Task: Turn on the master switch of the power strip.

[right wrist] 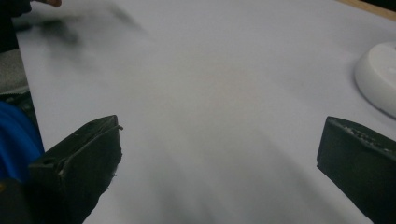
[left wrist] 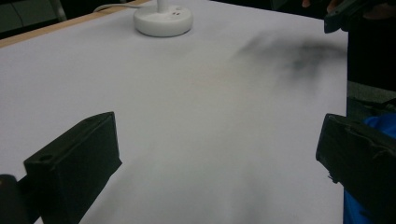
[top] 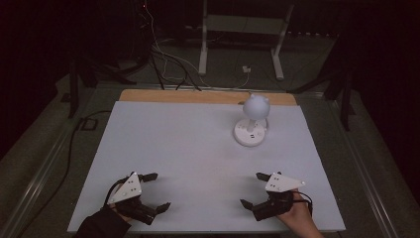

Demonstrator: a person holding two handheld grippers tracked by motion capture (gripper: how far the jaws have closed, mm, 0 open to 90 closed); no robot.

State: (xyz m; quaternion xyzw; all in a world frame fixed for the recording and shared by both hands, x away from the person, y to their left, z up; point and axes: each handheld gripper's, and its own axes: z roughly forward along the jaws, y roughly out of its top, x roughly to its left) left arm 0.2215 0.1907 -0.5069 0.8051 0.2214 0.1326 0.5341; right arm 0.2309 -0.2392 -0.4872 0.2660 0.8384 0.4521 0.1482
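Both tongs [top: 156, 191] [top: 251, 189] agape; lamp [top: 253, 119] whole from above.

1. The left gripper [left wrist: 219, 158] hovered low over the white table [left wrist: 201, 116], its two black jaws spread wide apart with nothing between them.
2. A round white lamp base [left wrist: 163, 19] stood at the far edge, well apart from the jaws, a white cable [left wrist: 109, 7] trailing from it.
3. A strip of wooden edge [left wrist: 56, 29] bordered the white surface.
4. The other gripper [left wrist: 343, 14] showed dark at the upper right corner.
5. Something blue [left wrist: 373, 128] sat behind the right-hand jaw.
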